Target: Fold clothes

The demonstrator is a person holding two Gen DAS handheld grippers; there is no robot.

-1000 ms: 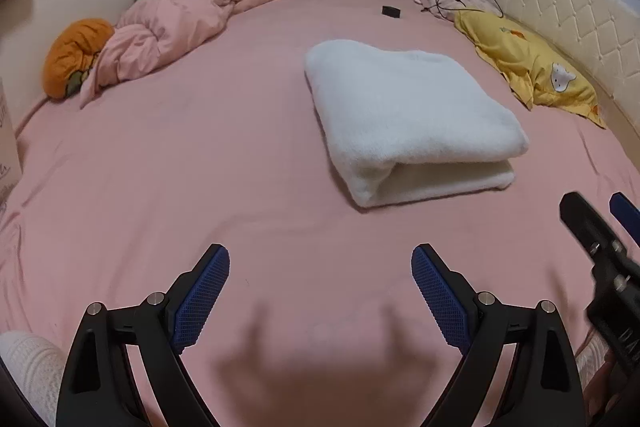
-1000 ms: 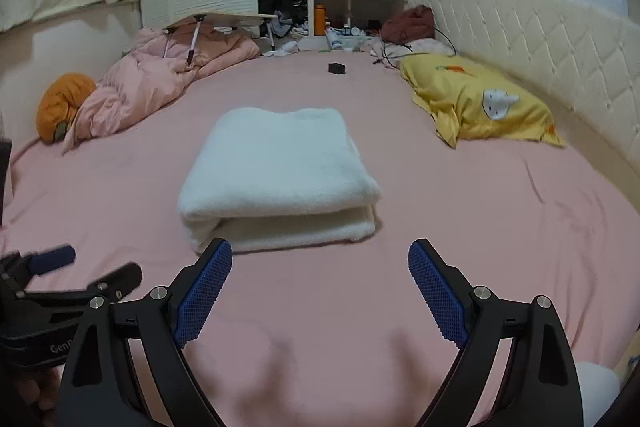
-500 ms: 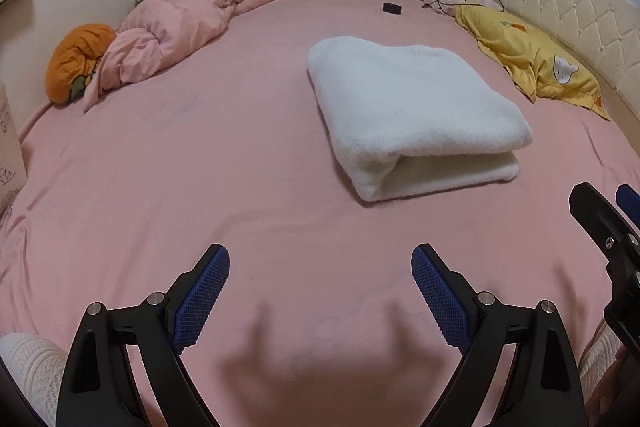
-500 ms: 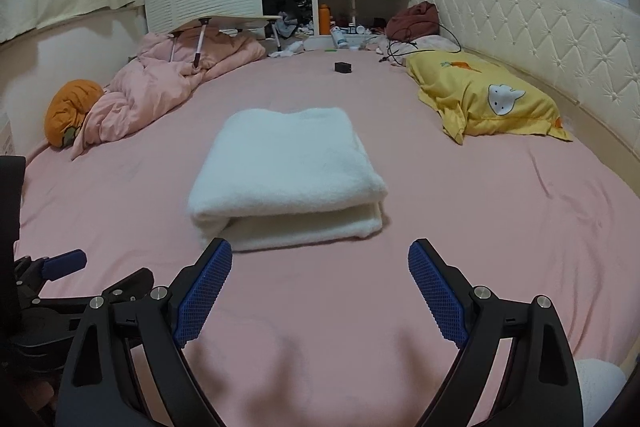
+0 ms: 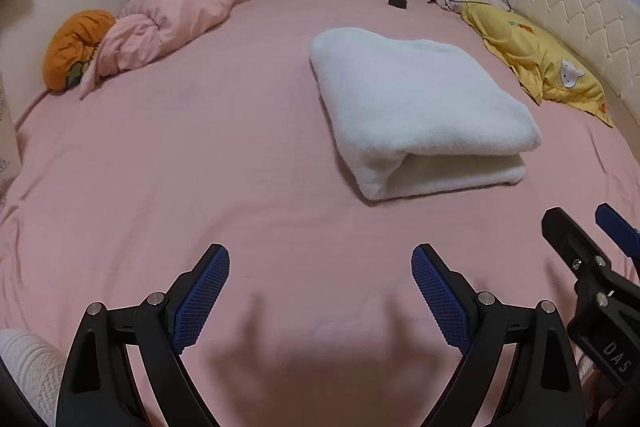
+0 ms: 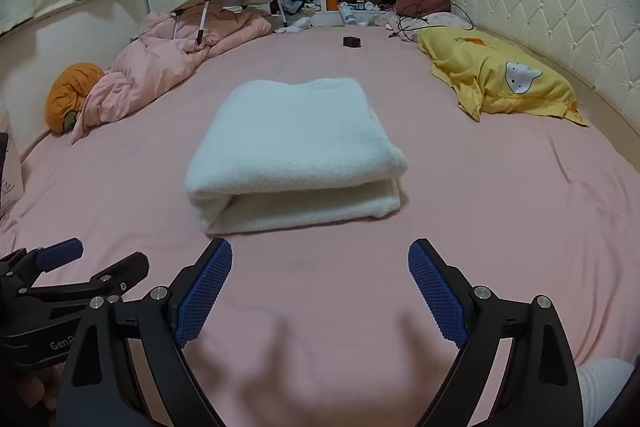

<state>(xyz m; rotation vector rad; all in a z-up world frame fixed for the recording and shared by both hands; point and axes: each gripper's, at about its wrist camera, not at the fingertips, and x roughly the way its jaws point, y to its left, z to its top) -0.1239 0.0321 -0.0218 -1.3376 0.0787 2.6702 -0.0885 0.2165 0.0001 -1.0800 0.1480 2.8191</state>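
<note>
A white fleece garment (image 6: pixel 294 147), already folded into a thick rectangle, is lying on a pink bed sheet (image 6: pixel 460 195) near the middle of the bed. Its layered open edge is facing the viewer, and the fold looks neat and settled.

The left tool (image 5: pixel 320 291) is hovering above bare sheet in front of the folded garment and off to its left, with its blue pads spread wide and nothing between them. The right tool (image 6: pixel 320 287) is hovering just in front of the garment's near edge, also spread wide and pinching nothing. Neither tool is touching the fabric.

Beyond the garment, a yellow pillow (image 6: pixel 504 79) is resting to its right against a padded headboard (image 6: pixel 560 15), and a rumpled pink duvet (image 6: pixel 168 67) is heaped to its left, with an orange cushion (image 6: pixel 70 95) at the duvet's far end.

The folding step appears finished, with both tools standing clear. The next move probably calls for either one more fold, gripping the near corners, or fetching another piece; no other loose clothing is showing near the garment.
</note>
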